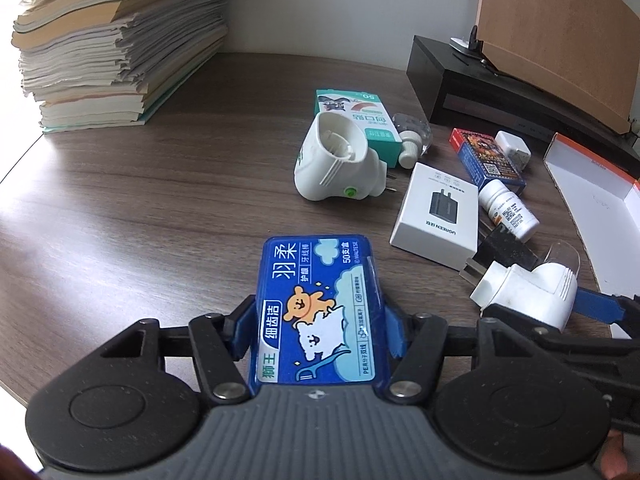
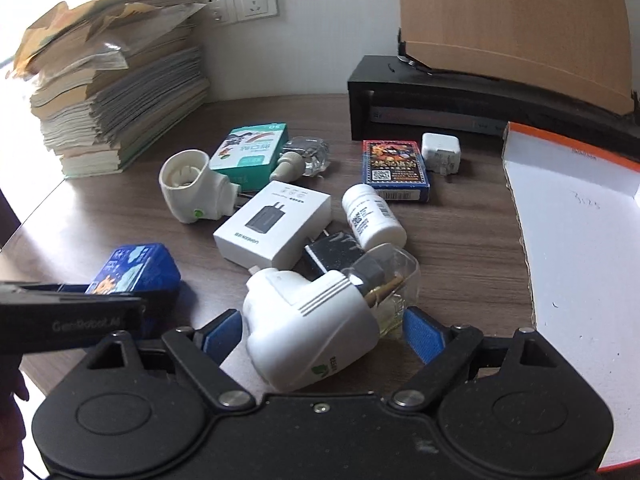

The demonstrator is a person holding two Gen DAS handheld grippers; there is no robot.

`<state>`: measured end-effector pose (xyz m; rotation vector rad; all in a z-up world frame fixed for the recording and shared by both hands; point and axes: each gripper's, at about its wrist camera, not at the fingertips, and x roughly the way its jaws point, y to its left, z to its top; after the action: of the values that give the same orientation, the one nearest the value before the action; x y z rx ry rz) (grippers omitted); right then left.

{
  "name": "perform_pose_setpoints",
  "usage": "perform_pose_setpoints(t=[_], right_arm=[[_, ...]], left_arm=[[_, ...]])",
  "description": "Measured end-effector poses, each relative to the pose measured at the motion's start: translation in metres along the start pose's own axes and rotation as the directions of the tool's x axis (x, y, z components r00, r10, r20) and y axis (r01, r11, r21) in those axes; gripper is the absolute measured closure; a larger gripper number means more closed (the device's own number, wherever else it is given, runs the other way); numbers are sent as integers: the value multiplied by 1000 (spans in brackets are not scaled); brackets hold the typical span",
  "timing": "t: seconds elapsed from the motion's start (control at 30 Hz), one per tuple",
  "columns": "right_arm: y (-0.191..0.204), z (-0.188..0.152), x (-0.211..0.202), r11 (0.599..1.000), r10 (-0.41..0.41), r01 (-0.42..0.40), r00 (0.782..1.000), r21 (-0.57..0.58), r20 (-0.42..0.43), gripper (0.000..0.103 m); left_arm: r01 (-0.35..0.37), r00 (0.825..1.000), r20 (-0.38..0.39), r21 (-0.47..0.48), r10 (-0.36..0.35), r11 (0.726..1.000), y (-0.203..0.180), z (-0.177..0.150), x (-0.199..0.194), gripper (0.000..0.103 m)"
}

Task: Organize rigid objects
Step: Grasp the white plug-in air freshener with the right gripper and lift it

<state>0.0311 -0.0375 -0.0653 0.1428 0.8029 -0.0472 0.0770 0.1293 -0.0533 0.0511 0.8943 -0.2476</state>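
Note:
My left gripper point(image 1: 320, 330) is shut on a blue dental floss box point(image 1: 318, 308), held low over the wooden desk; the box also shows in the right wrist view point(image 2: 134, 266). My right gripper point(image 2: 324, 334) is open, its blue pads either side of a white plug-in mosquito repeller with a clear bottle point(image 2: 316, 328), not pressing it. That repeller shows in the left wrist view point(image 1: 528, 292). A second white repeller point(image 1: 340, 160) lies beyond, beside a green box point(image 1: 360, 120), a white charger box point(image 1: 438, 216), a white pill bottle point(image 1: 508, 208), a card deck point(image 1: 486, 160) and a white charger point(image 1: 514, 148).
A tall stack of books point(image 1: 116, 40) fills the back left. A black monitor riser point(image 1: 500, 88) with a wooden board point(image 1: 568, 28) stands at the back right. An open white and orange cardboard box point(image 2: 580, 232) lies at the right. Wall sockets point(image 2: 244, 0) sit behind.

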Motion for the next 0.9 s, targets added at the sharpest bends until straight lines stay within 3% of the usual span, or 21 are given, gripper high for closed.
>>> perform_pose_setpoints(t=[0.2,0.4,0.53,0.7,0.9], right_arm=[[0,2,18,997,-21,21,1000,73,3,0],[10,-4,30,998,-52,56,993,-34,104,0],[2,-11,25,1000,-10,10,988,-1,157,12],[-3,-14,21,1000,5,-4,989,-7,150,12],[-11,-17,-2,1000,1,-2,978,3,207,12]], left_arm=[[12,1000,8,9,-12,1000,2,-1,0,40],[26,1000,10,24,-26,999,6,-3,0,40],[35,999,19,35,-36,999,8,-3,-2,40],[57,998,25,37,-57,998,9,-3,-2,40],[80,996,46,46,-82,996,5,-1,-7,40]])
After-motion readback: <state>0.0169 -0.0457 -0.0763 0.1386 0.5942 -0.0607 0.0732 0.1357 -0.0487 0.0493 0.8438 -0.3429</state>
